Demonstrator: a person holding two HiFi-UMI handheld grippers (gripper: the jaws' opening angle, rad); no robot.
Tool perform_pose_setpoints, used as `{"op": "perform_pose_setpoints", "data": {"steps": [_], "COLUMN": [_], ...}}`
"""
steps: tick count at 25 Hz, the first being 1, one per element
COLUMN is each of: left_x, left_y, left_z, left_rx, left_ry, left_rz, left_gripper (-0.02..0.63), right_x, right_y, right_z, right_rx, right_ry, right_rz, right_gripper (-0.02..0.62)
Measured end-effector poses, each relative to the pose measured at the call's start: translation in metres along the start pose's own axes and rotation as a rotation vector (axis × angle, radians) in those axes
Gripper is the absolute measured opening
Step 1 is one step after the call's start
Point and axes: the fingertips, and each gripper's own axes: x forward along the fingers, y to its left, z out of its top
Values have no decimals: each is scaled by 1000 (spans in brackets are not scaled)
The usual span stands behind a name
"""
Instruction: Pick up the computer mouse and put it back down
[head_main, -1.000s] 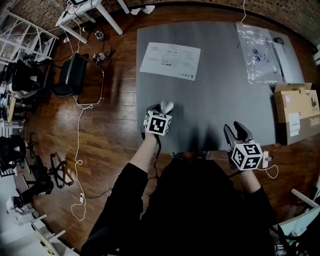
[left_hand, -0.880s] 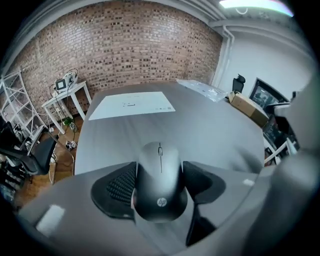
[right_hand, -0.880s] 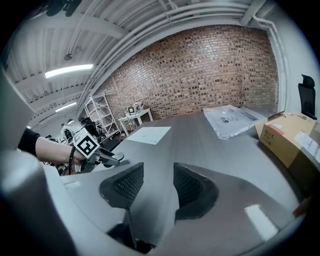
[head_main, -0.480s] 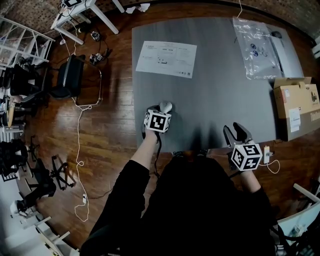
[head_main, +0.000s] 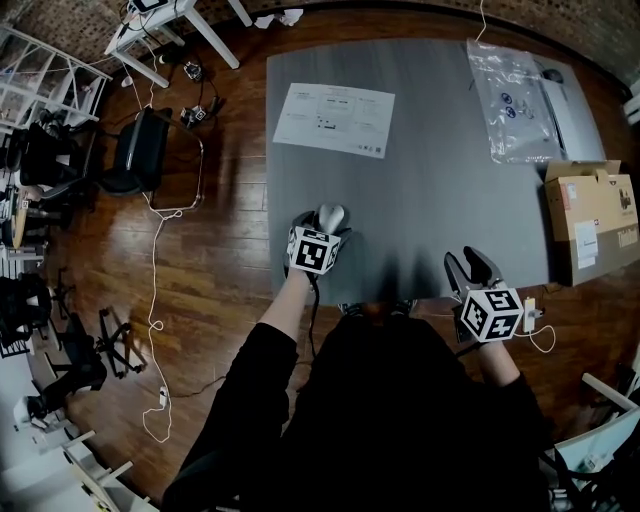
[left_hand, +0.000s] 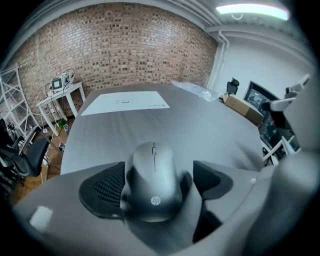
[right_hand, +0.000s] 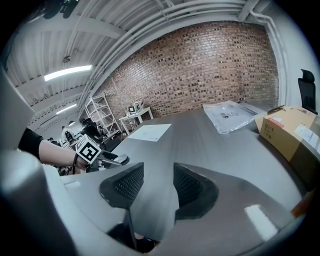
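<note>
The grey computer mouse (left_hand: 152, 182) lies on the grey table (head_main: 430, 180) near its front left corner, seen from above as mouse (head_main: 330, 215). My left gripper (head_main: 322, 226) straddles it with its jaws opening. In the left gripper view the left gripper (left_hand: 157, 180) has the mouse between its pads: the left pad is close against the mouse's side, and a gap shows at the right pad (left_hand: 212, 177). My right gripper (head_main: 466, 262) hovers at the table's front edge, open. Nothing sits between the right gripper's (right_hand: 153, 187) pads.
A printed sheet (head_main: 335, 118) lies at the table's far left. A clear plastic bag (head_main: 510, 95) sits at the far right and a cardboard box (head_main: 590, 215) at the right edge. On the wooden floor to the left are a chair (head_main: 140, 150) and cables (head_main: 160, 260).
The left gripper's jaws have spread apart around the mouse, which now rests on the table. The right gripper has stayed where it was.
</note>
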Motion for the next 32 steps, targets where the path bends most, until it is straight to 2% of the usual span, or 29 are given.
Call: {"op": "perform_pose_setpoints", "data": {"steps": [3,4,7,11,14,17,20,23,25,29,32], "left_x": [-20,-32,-76,-143,-198,-243,-272,-289,-295,-294,-287], "left_y": [-2,-2,-4,-12,-27,-42,-56,-70,-77,-89,-92], "left_z": [7,9,13,18,21,23,31,52,67,90,99], "left_rx": [-6,-19,-67,-141,-215,-251,-240,-208,-175,-121,-112], "left_ry": [-70,-102,-194,-344,-469,-568,-630,-690,-720,-752,-751], "left_rz": [8,7,-4,-37,-89,-86,-71,-89,-98,-123,-141], "left_gripper": [419,419,417,412,361,257,213,170,145,143,143], "right_x": [3,5,11,15,3,-13,-26,-36,-42,-49,-55], "right_y": [6,9,17,38,61,79,93,102,107,116,118], "right_z": [6,9,21,60,100,125,134,138,138,142,149], "right_rx": [-4,-4,-15,19,89,97,88,76,56,17,6], "right_ry": [-2,-4,-19,-109,-220,-281,-301,-307,-315,-339,-377], "right_rz": [23,33,60,144,235,281,305,311,316,333,350], "right_gripper": [182,160,147,110,69,63,63,64,91,119,124]}}
